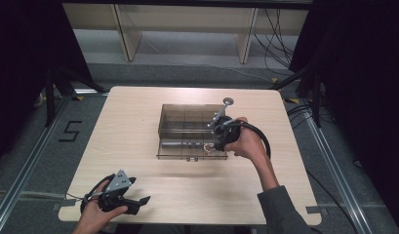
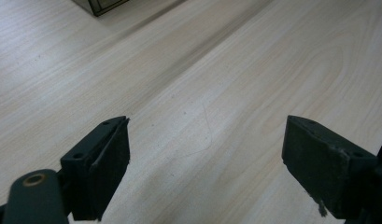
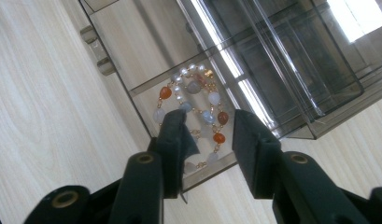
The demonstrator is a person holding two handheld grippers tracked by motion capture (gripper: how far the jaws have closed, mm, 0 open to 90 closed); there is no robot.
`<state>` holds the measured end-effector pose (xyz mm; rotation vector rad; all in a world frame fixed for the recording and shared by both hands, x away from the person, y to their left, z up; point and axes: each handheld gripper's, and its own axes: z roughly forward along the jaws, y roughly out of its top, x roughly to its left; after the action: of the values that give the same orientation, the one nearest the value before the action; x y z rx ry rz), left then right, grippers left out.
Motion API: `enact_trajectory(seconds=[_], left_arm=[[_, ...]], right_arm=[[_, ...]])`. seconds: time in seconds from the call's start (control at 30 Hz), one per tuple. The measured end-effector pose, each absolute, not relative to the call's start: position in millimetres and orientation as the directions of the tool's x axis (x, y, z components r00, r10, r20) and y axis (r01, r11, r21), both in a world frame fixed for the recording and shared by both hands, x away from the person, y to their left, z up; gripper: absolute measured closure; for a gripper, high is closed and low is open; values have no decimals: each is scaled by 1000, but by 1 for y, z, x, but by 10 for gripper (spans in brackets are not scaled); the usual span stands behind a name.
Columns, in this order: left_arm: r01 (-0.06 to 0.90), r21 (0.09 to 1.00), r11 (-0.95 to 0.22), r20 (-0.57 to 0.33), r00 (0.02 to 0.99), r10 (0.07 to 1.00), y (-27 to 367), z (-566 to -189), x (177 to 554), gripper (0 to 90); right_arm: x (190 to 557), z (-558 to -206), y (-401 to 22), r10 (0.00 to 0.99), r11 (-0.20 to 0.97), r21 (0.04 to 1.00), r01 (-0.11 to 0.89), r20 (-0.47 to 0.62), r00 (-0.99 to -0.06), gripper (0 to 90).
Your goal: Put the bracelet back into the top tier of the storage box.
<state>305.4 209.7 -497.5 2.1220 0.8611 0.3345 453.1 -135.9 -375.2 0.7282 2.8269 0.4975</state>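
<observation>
A clear smoky plastic box (image 1: 160, 131) with several compartments sits at the table's middle. In its front right corner compartment lies a bead bracelet (image 3: 193, 93) of white, orange and pale blue beads. My right gripper (image 3: 209, 119) points down into that compartment, its jaws a little apart on either side of the bracelet's near loop, and the pads do not press on it. In the high view the right gripper (image 1: 212, 146) reaches in over the box's right front corner. My left gripper (image 1: 141, 202) rests at the front left of the table. Its jaws stand wide open (image 2: 207, 135) over bare wood.
A dark, long item (image 1: 180, 145) lies in the box's front compartment, left of the bracelet (image 1: 207, 147). The box (image 3: 296, 70) has thin clear dividers and two small latches (image 3: 97, 51) on its front wall. The light wooden table (image 1: 129, 112) is ringed by dark floor and cables.
</observation>
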Motion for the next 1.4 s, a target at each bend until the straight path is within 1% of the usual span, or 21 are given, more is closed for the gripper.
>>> enact_trajectory(seconds=[0.2,0.27,0.3,0.47,0.5,0.53,0.63,0.77,0.8,0.83,0.87,0.93,1.07,1.1,1.2,1.23,1.27,1.3,1.33,1.37,1.4], left_arm=[[458,768,-448,-43,734,678,210,-497,306,152],[465,766,-444,-50,732,680,210,-497,305,152],[464,765,-446,-49,732,680,210,-497,305,152],[456,766,-453,-40,738,674,210,-497,306,152],[454,767,-455,-39,739,672,210,-497,306,152],[454,767,-454,-39,739,673,210,-497,306,152],[452,760,-467,-30,743,669,211,-497,306,152],[451,761,-467,-30,743,669,211,-497,306,152],[454,766,-455,-38,738,673,211,-497,306,152],[450,759,-470,-21,739,673,212,-497,307,152],[452,761,-466,-26,739,673,212,-497,307,152],[450,758,-471,-22,740,672,212,-497,307,152],[454,762,-463,-32,740,672,211,-497,307,152],[452,761,-465,-28,739,673,211,-497,307,152],[469,766,-439,-55,729,682,209,-498,305,152],[458,767,-449,-43,735,677,209,-497,306,152],[469,765,-441,-55,731,681,209,-498,305,152],[468,765,-443,-55,732,679,209,-498,305,152],[467,764,-444,-53,732,680,209,-497,305,152],[462,765,-449,-43,732,680,210,-497,305,152],[462,763,-452,-43,734,678,210,-497,305,152]], right_arm=[[448,-372,-141,518,802,396,446,-92,-850,541],[445,-372,-142,533,788,413,457,-87,-841,482],[443,-372,-144,533,787,424,449,-98,-841,437],[437,-373,-152,569,748,466,472,-87,-817,373],[435,-374,-153,585,736,469,489,-77,-807,368],[435,-375,-155,579,737,480,475,-88,-810,363],[430,-376,-159,611,706,499,502,-70,-789,351],[424,-379,-165,619,685,529,500,-60,-783,339],[422,-379,-167,612,687,541,486,-70,-788,333],[420,-380,-169,611,684,551,477,-76,-788,332],[415,-381,-172,627,668,559,492,-67,-776,330],[411,-383,-178,633,653,579,489,-62,-772,329],[401,-388,-186,646,634,586,504,-44,-762,324],[399,-389,-187,656,630,576,521,-35,-754,322],[396,-392,-191,645,629,605,488,-56,-762,308],[395,-393,-193,644,629,606,488,-54,-763,302],[394,-394,-194,641,627,607,489,-45,-766,300],[392,-397,-195,663,601,621,503,-35,-748,293],[391,-397,-196,665,602,614,511,-31,-746,289],[389,-399,-197,677,583,629,515,-25,-736,288],[389,-401,-198,668,588,640,495,-39,-743,286]])
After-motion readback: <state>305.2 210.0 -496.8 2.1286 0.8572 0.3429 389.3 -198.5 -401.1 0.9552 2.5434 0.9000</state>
